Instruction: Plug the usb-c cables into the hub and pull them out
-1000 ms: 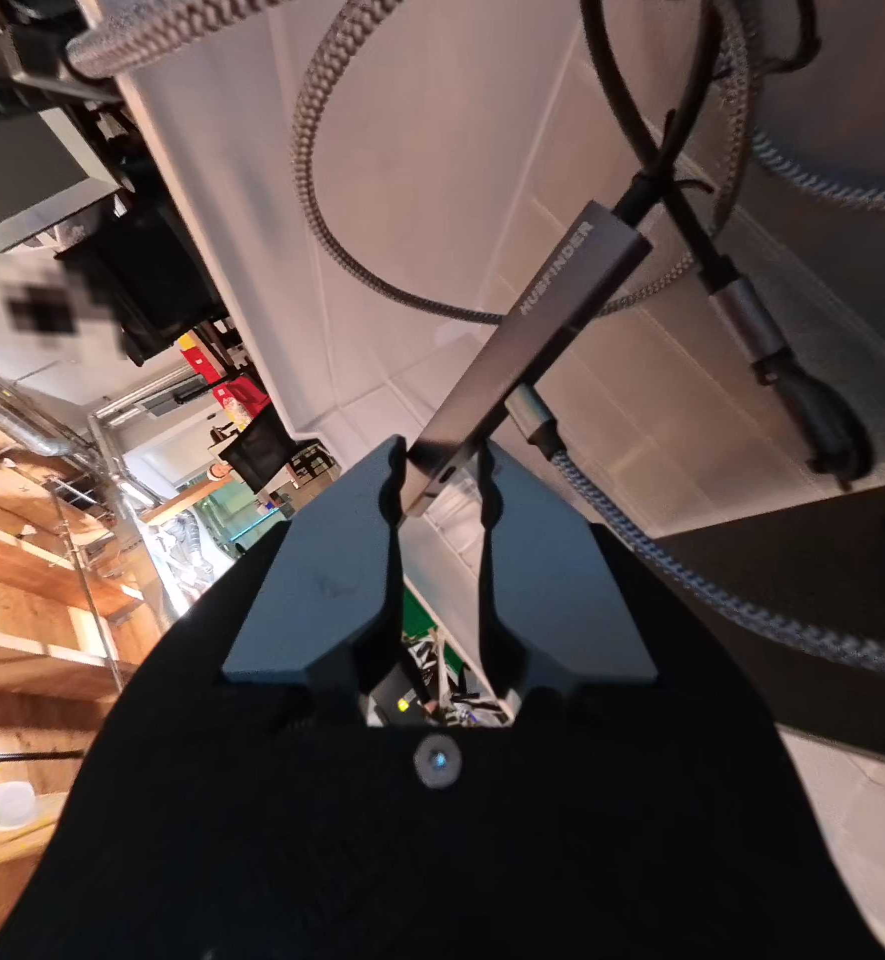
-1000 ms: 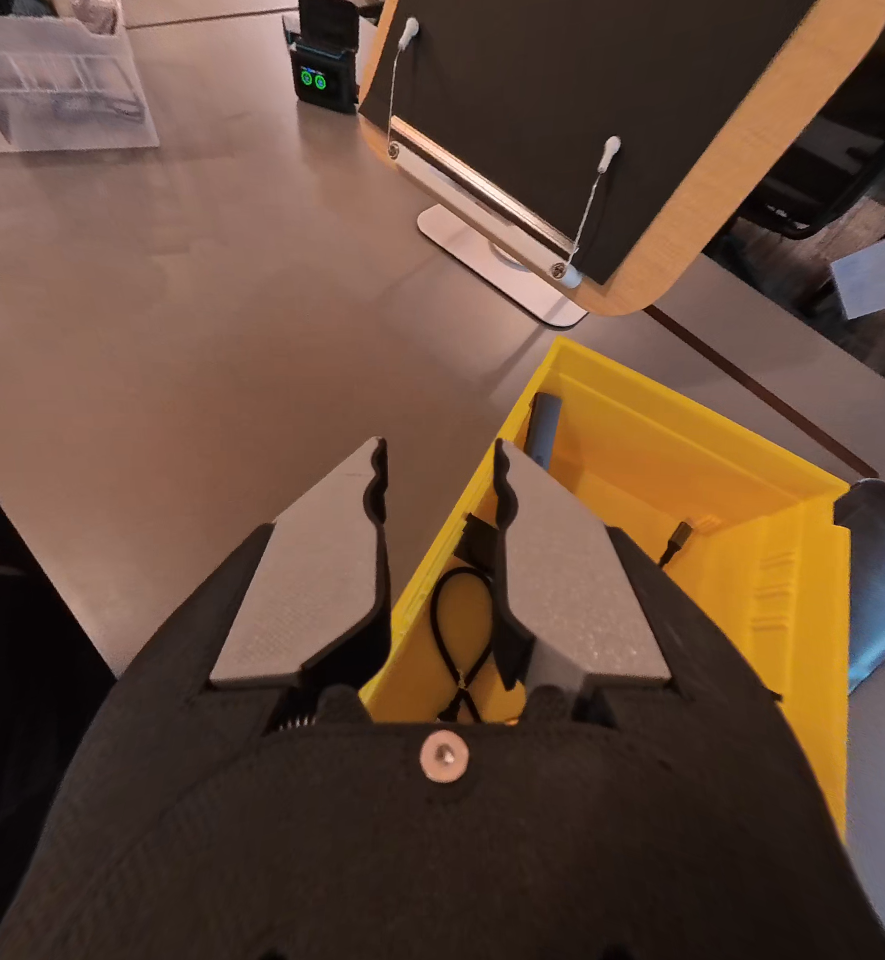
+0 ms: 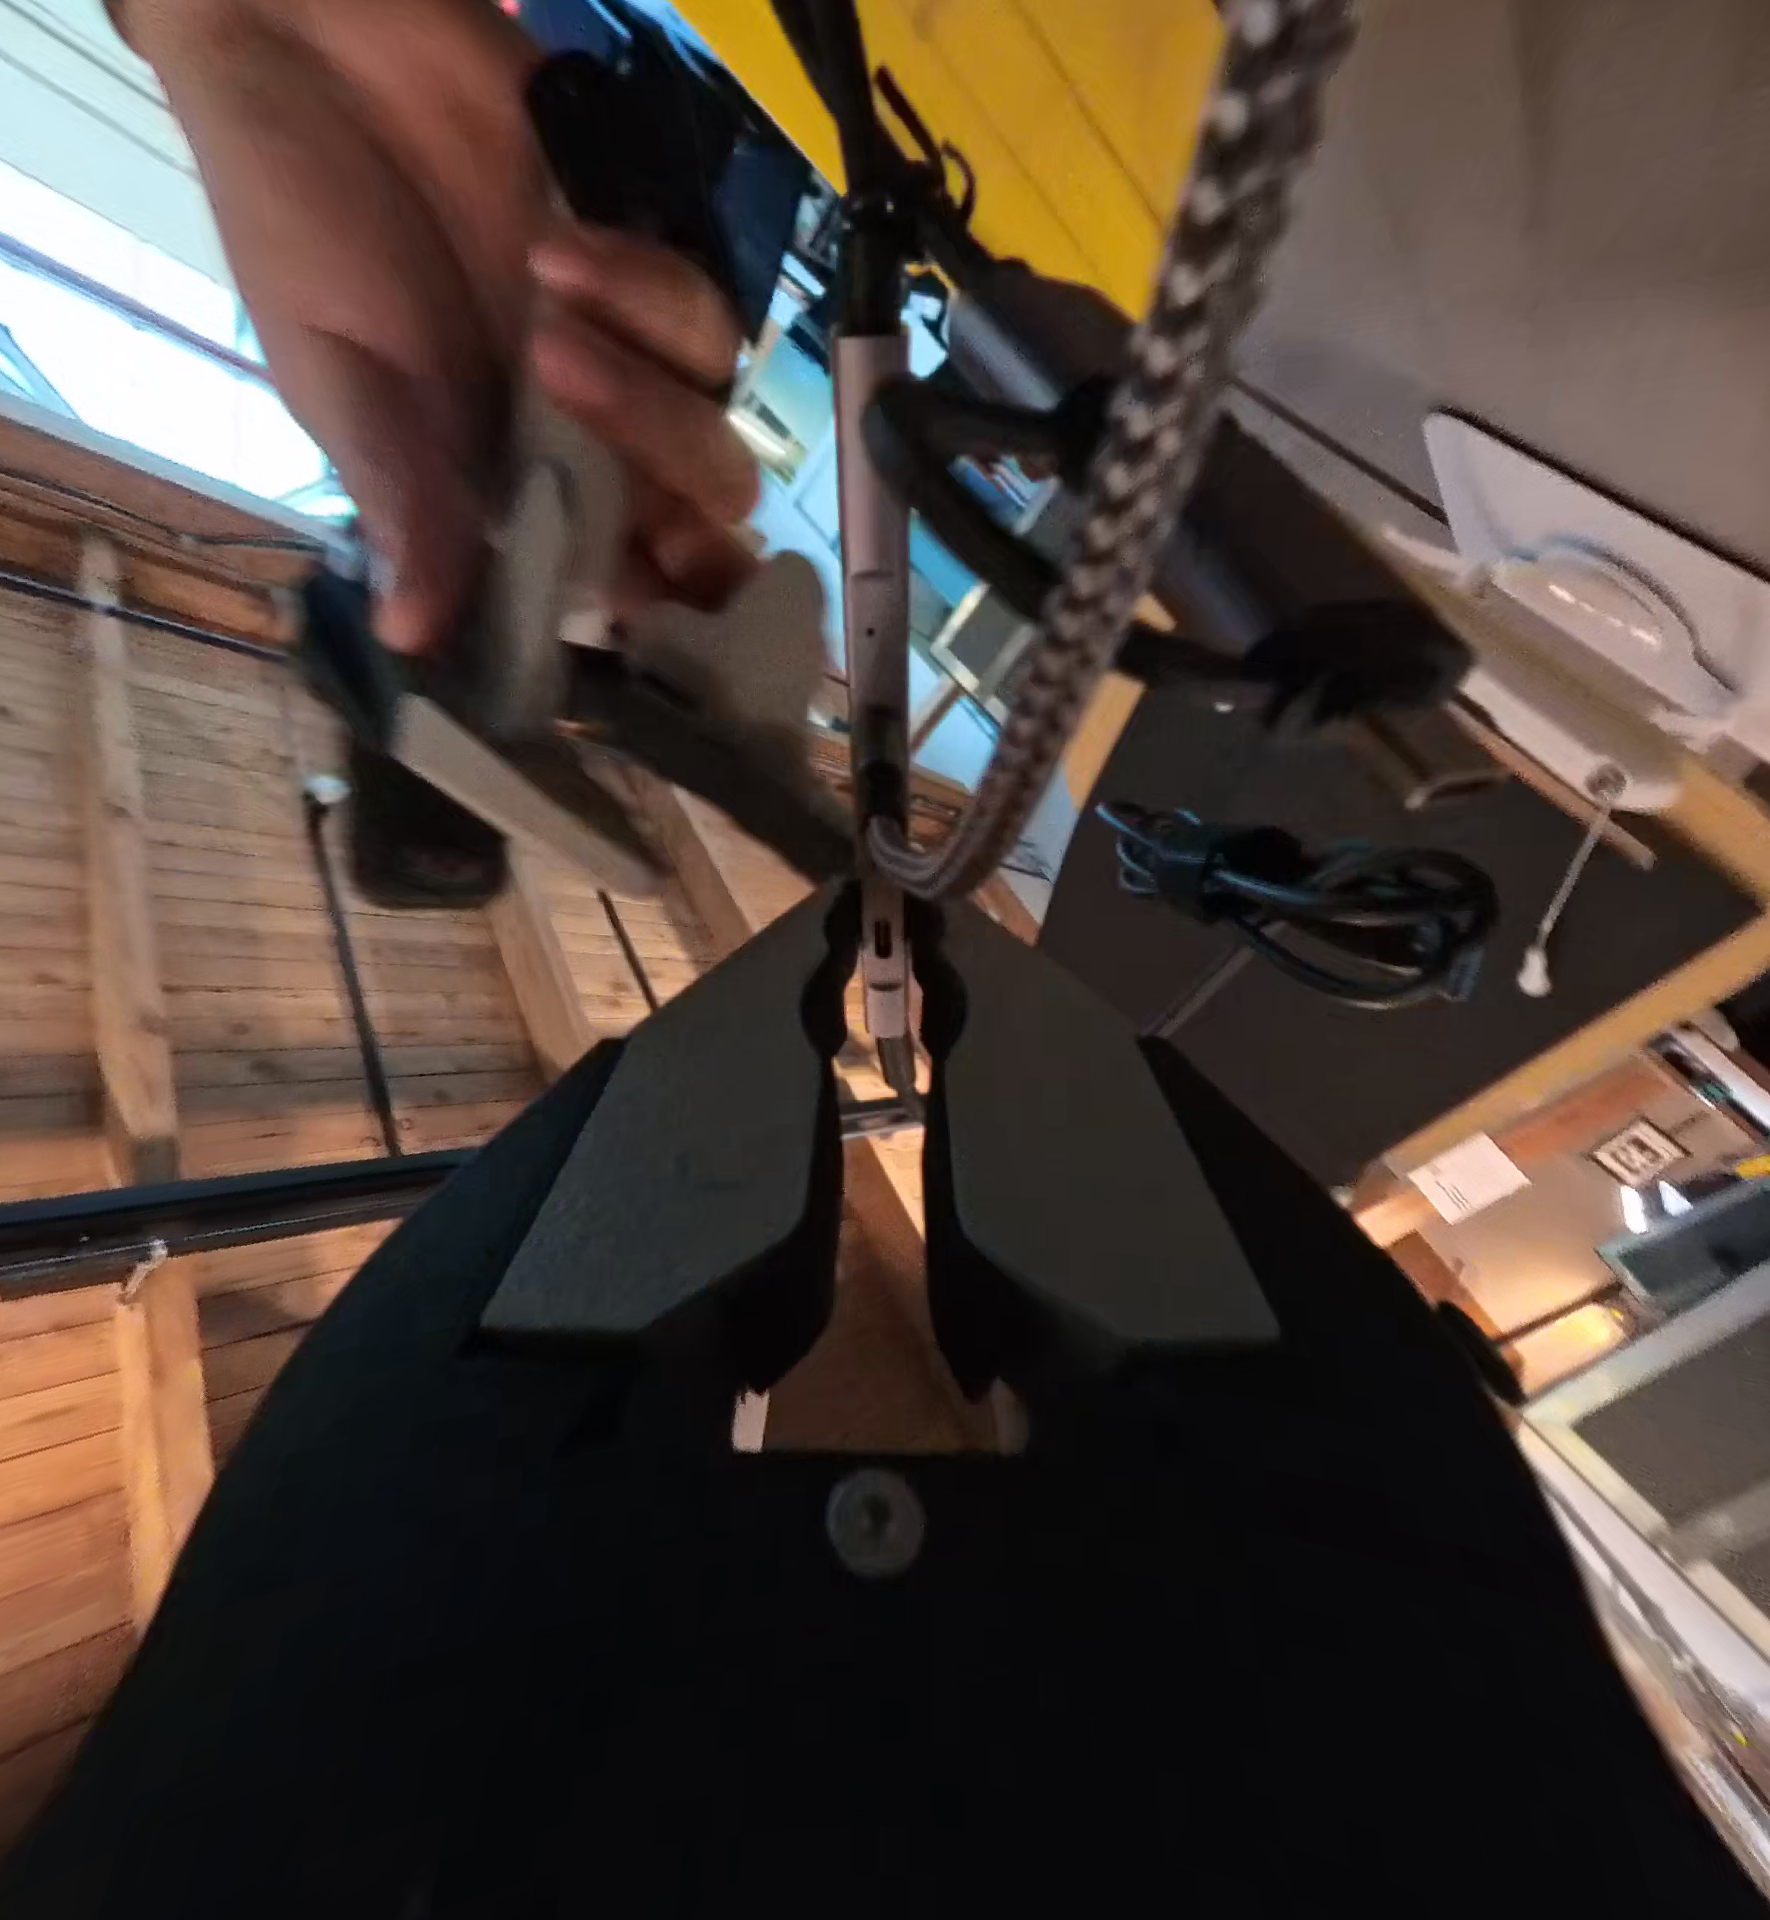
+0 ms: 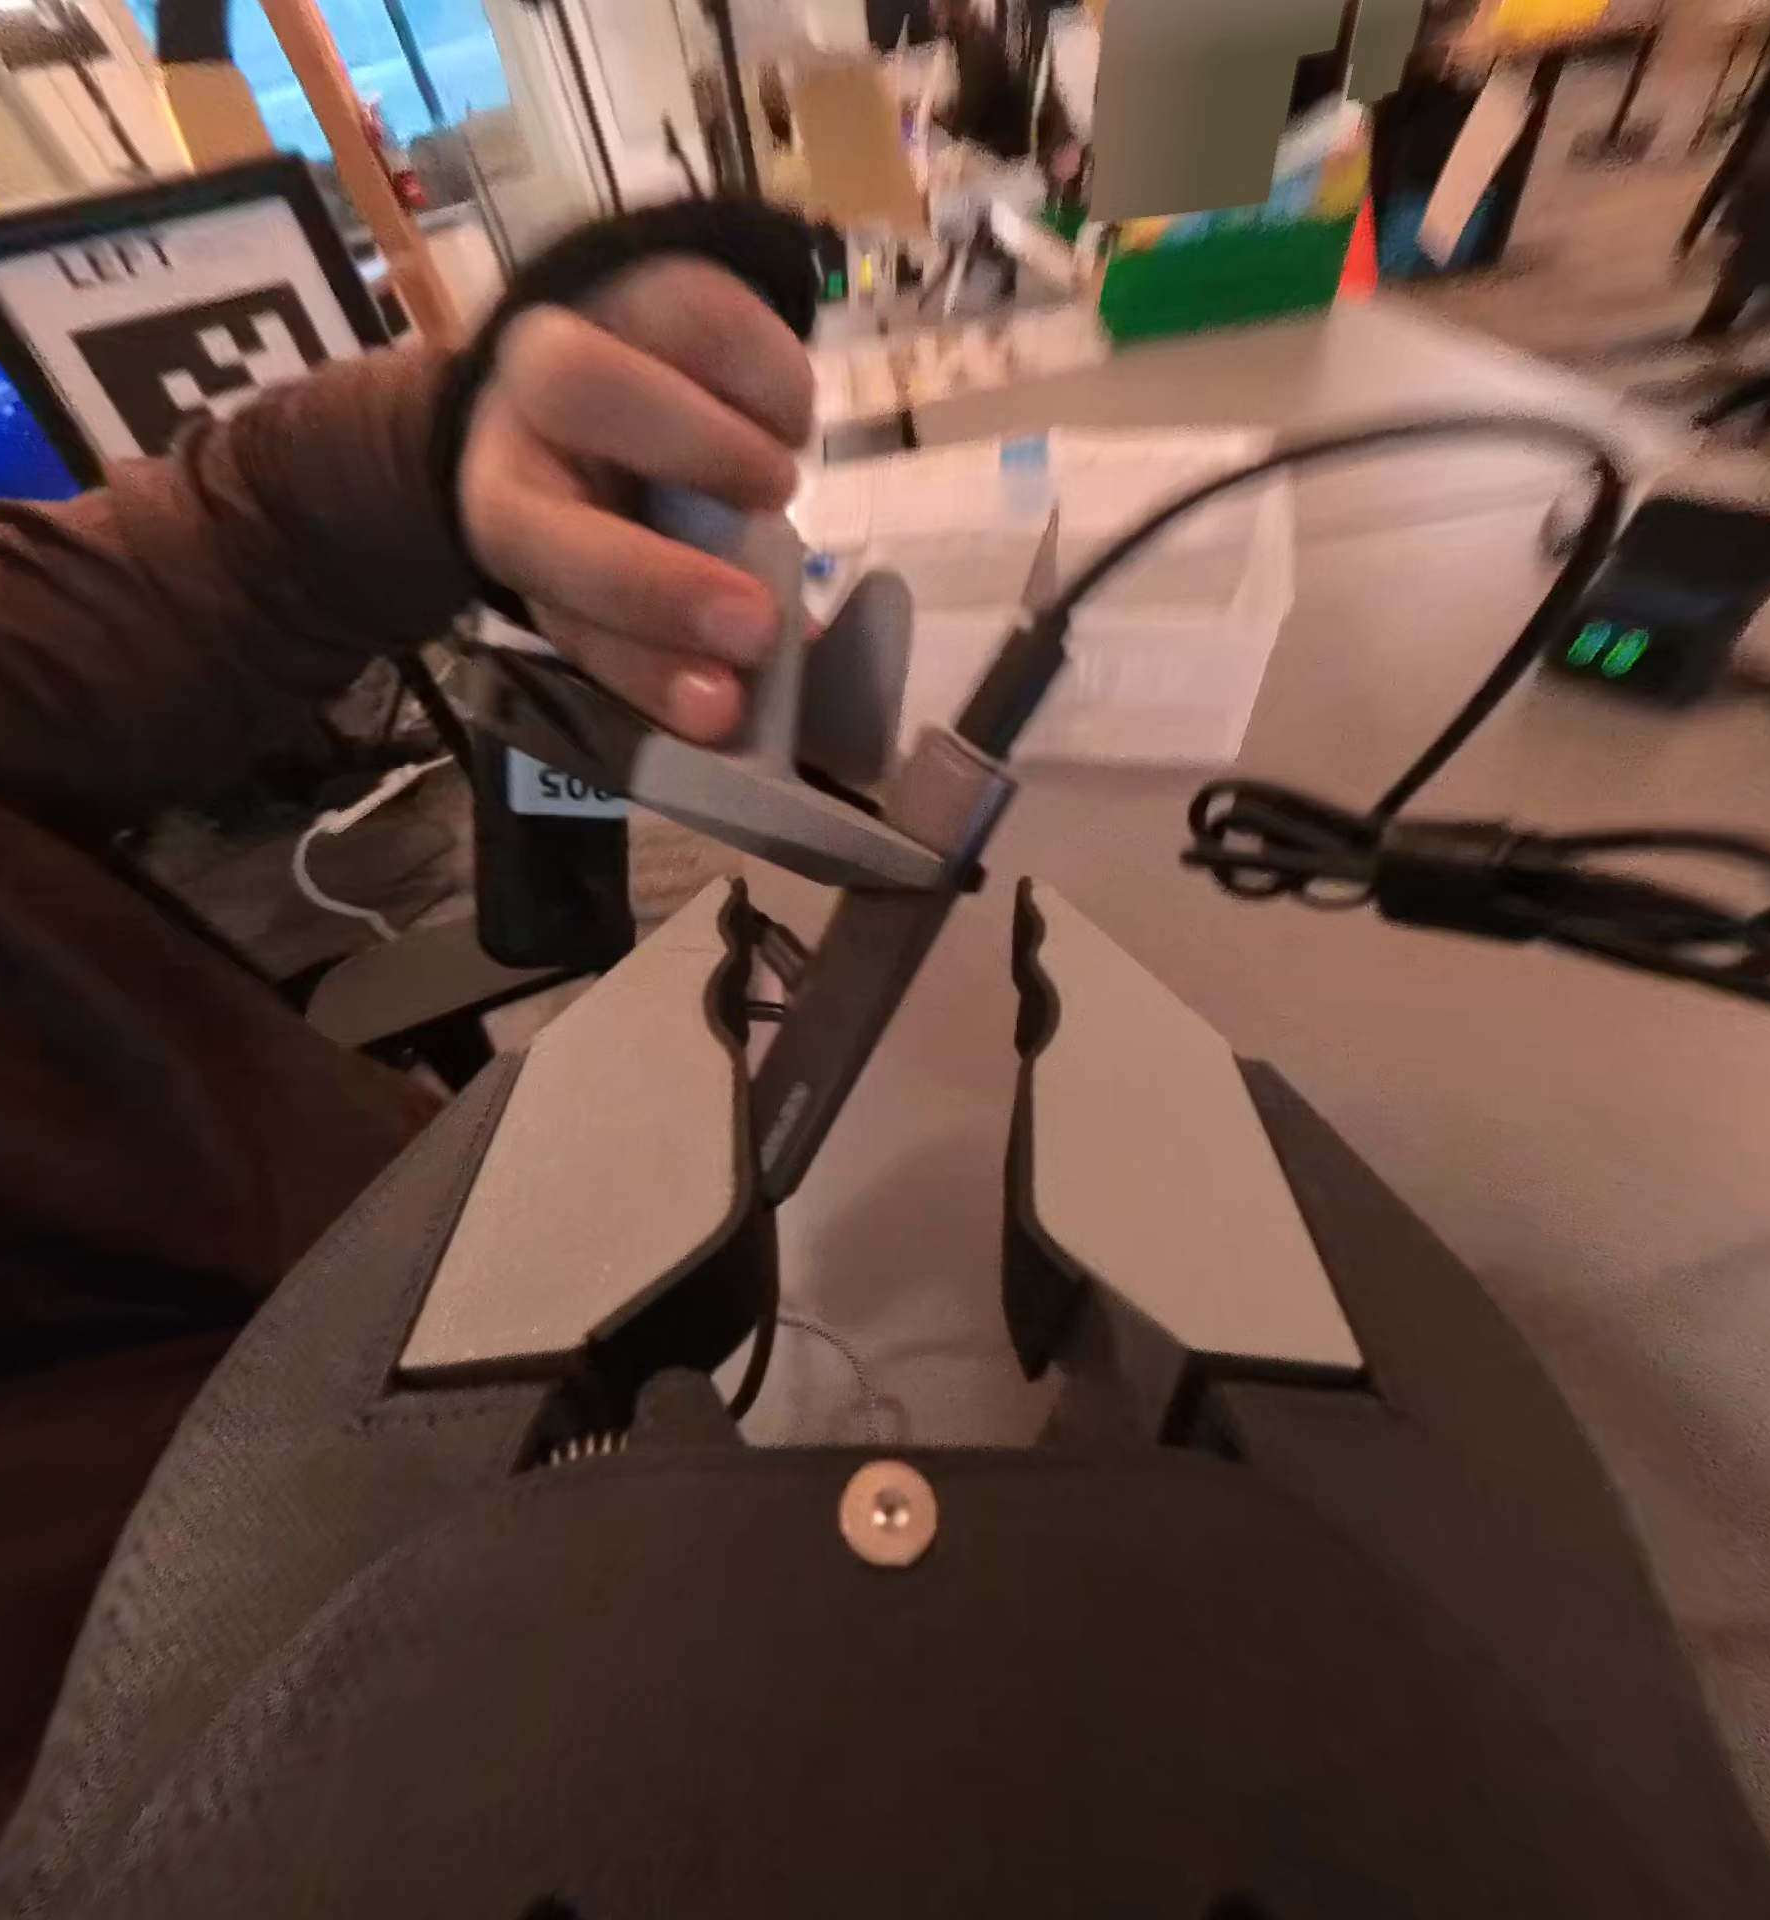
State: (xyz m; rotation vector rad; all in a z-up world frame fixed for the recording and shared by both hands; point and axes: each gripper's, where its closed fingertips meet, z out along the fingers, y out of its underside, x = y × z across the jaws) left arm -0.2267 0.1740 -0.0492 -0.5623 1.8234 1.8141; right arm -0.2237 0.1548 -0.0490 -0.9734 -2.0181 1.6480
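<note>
The left gripper (image 3: 883,940) is clenched on the near end of the slim grey USB-C hub (image 3: 876,582), held up in the air; a braided cable (image 3: 1120,499) plugs into the hub's side just beyond the fingertips; the right gripper (image 4: 876,935) stands released, its fingers spread around the hub's (image 4: 839,1029) dark body; a bundled black cable (image 4: 1483,868) lies on the grey table (image 4: 1483,1143).

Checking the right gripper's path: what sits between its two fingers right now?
In the right wrist view, the dark hub runs between the open right gripper's fingers, near the left one; otherwise only bare table behind.
</note>
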